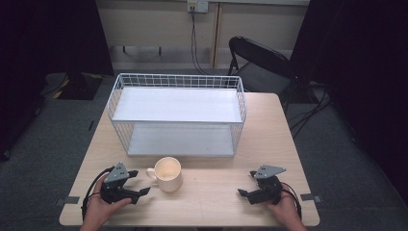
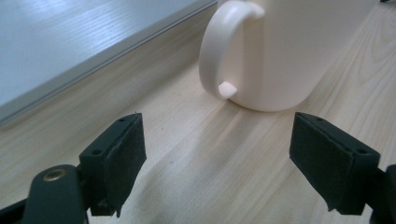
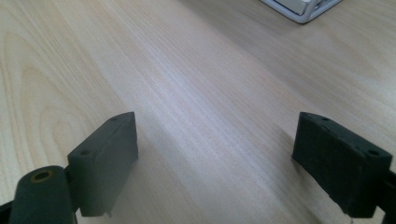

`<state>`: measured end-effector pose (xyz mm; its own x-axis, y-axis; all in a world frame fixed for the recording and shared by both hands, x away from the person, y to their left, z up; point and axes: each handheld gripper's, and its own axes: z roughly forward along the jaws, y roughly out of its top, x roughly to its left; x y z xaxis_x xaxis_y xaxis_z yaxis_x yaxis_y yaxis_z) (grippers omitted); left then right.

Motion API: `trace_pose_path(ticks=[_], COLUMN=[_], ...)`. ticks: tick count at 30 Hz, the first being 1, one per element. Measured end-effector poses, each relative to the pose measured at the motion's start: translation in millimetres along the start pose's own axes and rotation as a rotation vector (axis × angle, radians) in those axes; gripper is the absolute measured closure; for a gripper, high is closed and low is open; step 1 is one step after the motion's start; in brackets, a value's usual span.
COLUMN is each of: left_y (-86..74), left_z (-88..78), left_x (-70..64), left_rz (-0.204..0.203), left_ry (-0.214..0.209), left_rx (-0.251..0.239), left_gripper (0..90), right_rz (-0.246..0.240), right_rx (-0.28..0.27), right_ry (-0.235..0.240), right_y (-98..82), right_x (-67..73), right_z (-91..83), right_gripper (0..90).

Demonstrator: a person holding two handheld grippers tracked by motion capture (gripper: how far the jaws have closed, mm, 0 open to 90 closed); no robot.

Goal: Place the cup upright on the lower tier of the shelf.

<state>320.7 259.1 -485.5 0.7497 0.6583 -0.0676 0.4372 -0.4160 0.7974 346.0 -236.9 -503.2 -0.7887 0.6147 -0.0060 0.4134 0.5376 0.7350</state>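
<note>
Your left tool [image 1: 140,182] is wide open and empty just short of the mug [image 1: 167,174] near the table's [image 1: 216,202] front edge, so closing off-centre on its handle could tip or shove it, while your right tool [image 1: 245,184], also open and empty, idles.

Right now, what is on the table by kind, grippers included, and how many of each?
Cream mug: 1
White wire shelf rack: 1
Black hand-held grippers: 2, the left gripper with open jaws by the mug's handle, the right gripper with open jaws over bare wood
Total: 4
</note>
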Motion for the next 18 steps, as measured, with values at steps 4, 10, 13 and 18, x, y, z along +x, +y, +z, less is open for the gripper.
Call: trace_pose_path(ticks=[4,10,13,18], left_y=[3.2,8.6,11.3,16.9], left_z=[-1.0,-5.2,-3.9,0.7], left_x=[-0.9,1.0,1.9,3.1], left_rz=[-0.009,-0.031,-0.037,-0.012], left_ry=[-0.011,-0.026,-0.034,-0.038], left_rx=[-0.01,-0.058,-0.077,-0.082], left_gripper=[18.3,18.2,18.2,19.5], right_rz=[0.0,0.0,0.0,0.0], right_rx=[0.001,0.0,0.001,0.001], right_ry=[0.001,0.0,0.001,0.001], right_y=[0.0,0.0,0.0,0.0], right_x=[0.0,0.0,0.0,0.0], right_z=[0.0,0.0,0.0,-0.1], right_gripper=[13.4,13.4,13.4,13.4])
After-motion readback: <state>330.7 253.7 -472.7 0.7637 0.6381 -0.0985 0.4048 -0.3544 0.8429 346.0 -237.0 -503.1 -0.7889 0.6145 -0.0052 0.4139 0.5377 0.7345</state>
